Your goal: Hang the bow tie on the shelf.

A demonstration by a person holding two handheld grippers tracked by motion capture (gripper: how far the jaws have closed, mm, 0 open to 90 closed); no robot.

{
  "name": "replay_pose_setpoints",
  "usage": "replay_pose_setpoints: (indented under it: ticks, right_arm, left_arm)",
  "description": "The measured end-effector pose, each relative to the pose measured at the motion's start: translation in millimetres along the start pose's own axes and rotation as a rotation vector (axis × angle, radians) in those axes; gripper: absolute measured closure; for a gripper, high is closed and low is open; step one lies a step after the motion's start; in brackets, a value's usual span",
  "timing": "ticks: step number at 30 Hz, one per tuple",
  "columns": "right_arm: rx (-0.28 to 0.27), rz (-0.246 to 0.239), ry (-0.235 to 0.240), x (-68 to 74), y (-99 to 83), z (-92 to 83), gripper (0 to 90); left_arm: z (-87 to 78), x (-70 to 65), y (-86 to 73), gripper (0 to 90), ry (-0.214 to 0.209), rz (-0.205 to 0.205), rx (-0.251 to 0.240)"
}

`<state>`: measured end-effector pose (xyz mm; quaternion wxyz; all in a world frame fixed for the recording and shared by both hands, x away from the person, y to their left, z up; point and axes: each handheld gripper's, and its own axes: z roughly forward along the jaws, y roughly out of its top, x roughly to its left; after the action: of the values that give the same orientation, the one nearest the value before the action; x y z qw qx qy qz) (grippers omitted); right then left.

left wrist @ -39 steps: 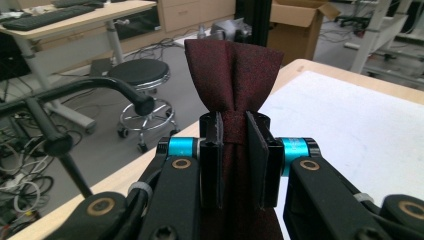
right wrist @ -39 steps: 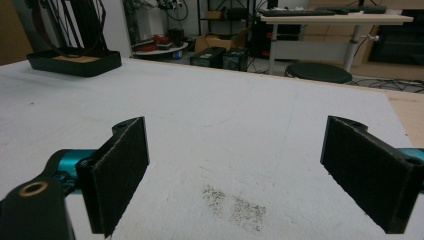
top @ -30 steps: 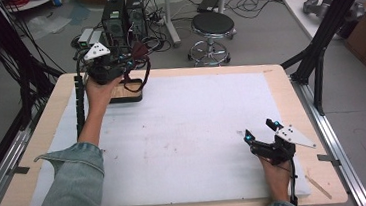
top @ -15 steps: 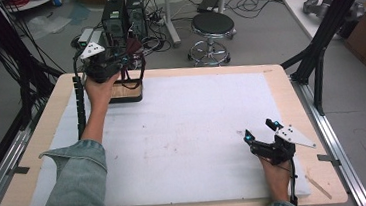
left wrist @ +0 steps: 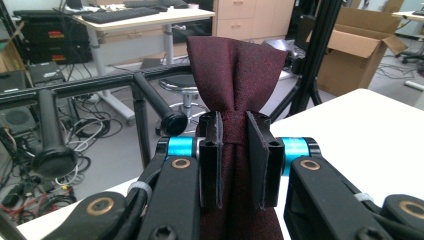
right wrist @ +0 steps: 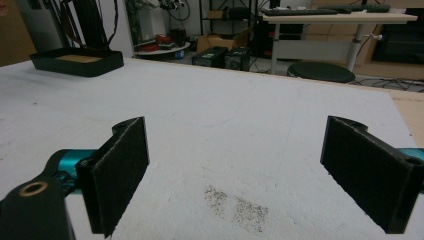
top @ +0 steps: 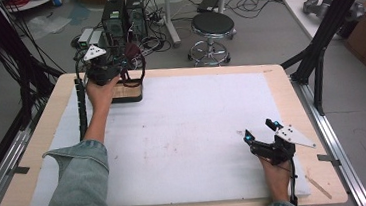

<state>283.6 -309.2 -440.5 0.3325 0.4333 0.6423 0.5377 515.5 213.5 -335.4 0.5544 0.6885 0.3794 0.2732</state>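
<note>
A dark red necktie (left wrist: 235,75) is pinched between the jaws of my left gripper (left wrist: 234,150), which is shut on it; the cloth fans out above the jaws. Seen from above, the left gripper (top: 112,68) hovers at the table's far left over a black tray with a wooden floor (top: 129,92), and the tie (top: 136,62) hangs in a loop beside it. A black stand with round-tipped rods (left wrist: 150,97) rises just behind the jaws. My right gripper (top: 258,130) rests near the front right of the table, open and holding nothing (right wrist: 240,165).
A white foam sheet (top: 198,126) covers the wooden table. The black tray (right wrist: 75,62) lies far off to the left in the right gripper view. A stool (top: 212,27), computer cases (top: 123,13) and cables stand on the floor beyond the far edge. Black frame posts (top: 325,35) flank the table.
The left gripper has shifted slightly over the tray with the tie still in it. The right gripper has stayed put.
</note>
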Motion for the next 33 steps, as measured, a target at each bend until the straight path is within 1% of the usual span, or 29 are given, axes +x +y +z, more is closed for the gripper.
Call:
replay_pose_setpoints:
  ticks: [4,8,14,20,23,25,26,29,33]
  right_arm:
    - [0.001,0.002,-0.001,0.4,0.0,-0.1,11.0]
    - [0.0,-0.001,-0.001,0.2,0.0,0.1,11.0]
    - [0.0,0.001,0.0,0.1,0.0,-0.1,11.0]
    - [0.0,0.001,0.001,0.0,0.0,0.0,11.0]
    - [0.0,0.002,0.0,0.2,0.0,0.0,11.0]
    - [0.0,0.002,0.0,0.2,0.0,0.0,11.0]
    - [0.0,0.002,0.0,0.2,0.0,0.0,11.0]
    - [0.0,0.001,-0.001,0.2,0.0,0.0,11.0]
    - [0.001,-0.001,-0.003,0.3,0.1,-0.1,11.0]
  left_arm:
    - [0.6,1.0,-2.9,76.5,0.005,0.001,0.007]
    - [1.5,0.2,-6.1,75.4,0.026,0.024,0.027]
    - [3.5,3.0,-13.9,75.2,0.023,0.013,0.04]
    - [5.2,5.4,-19.9,73.5,0.039,0.024,0.079]
    - [4.6,5.9,-21.0,70.8,0.04,0.032,0.084]
    - [3.1,6.2,-21.5,64.7,0.037,0.035,0.085]
    - [2.1,6.6,-21.7,64.7,0.035,0.032,0.083]
    - [-2.2,8.1,-21.7,59.1,0.026,0.028,0.075]
    - [-11.0,8.9,-20.0,56.0,0.013,0.026,0.065]
